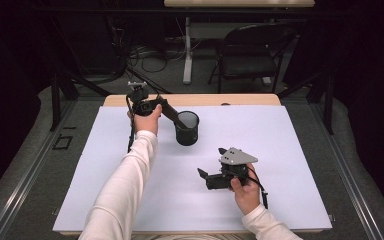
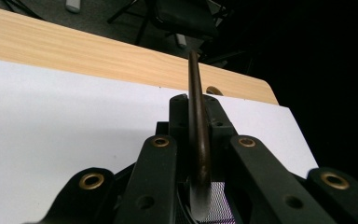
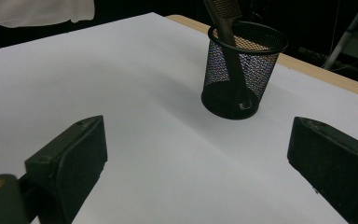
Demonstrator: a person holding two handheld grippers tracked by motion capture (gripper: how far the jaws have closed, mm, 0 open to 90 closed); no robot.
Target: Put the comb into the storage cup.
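A black mesh cup (image 1: 187,129) stands upright on the white sheet (image 1: 290,145), left of centre toward the back. My left gripper (image 1: 179,119) reaches down to its rim from the left and is shut on a brown comb (image 2: 198,130), seen edge-on between the jaws. The comb (image 3: 230,51) leans inside the cup (image 3: 242,65), lower end at the bottom, toothed end above the rim. My right gripper (image 1: 211,161) rests open on the sheet in front of the cup and to its right. Its jaws point at the cup, and nothing lies between its fingers (image 3: 74,154).
The white sheet covers most of the wooden table (image 1: 250,100), whose far edge shows behind the cup. A folding chair (image 1: 250,50), a table leg and cables stand on the floor beyond. A white-sleeved forearm (image 1: 130,170) crosses the sheet's left half.
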